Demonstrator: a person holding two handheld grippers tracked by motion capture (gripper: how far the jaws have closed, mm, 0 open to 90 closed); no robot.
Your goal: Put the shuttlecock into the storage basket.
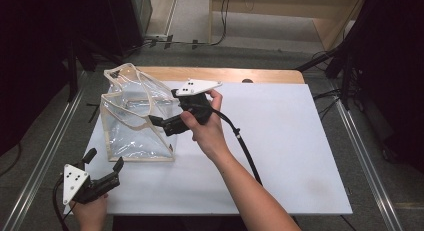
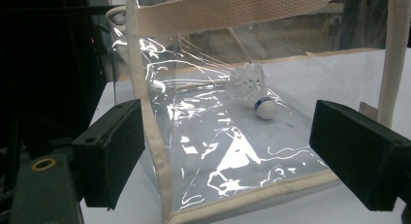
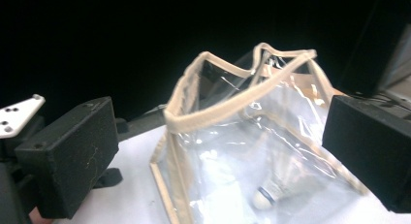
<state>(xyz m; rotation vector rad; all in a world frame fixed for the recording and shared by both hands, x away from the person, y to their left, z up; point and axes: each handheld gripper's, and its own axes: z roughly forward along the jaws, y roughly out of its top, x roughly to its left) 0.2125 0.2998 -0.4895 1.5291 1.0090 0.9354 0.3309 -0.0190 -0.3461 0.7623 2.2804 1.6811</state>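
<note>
Behind glary plastic bag [image 2: 208,151], blurred shuttlecock [image 2: 257,90]

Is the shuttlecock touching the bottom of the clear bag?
Touching. The left gripper view shows the shuttlecock lying inside the clear bag, its cork tip resting on the bag's bottom panel.

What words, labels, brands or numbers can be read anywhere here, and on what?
None can be read. The clear bag, its beige trim, the shuttlecock inside it and the white table carry no legible text; the shuttlecock's blue band is too small to tell.
</note>
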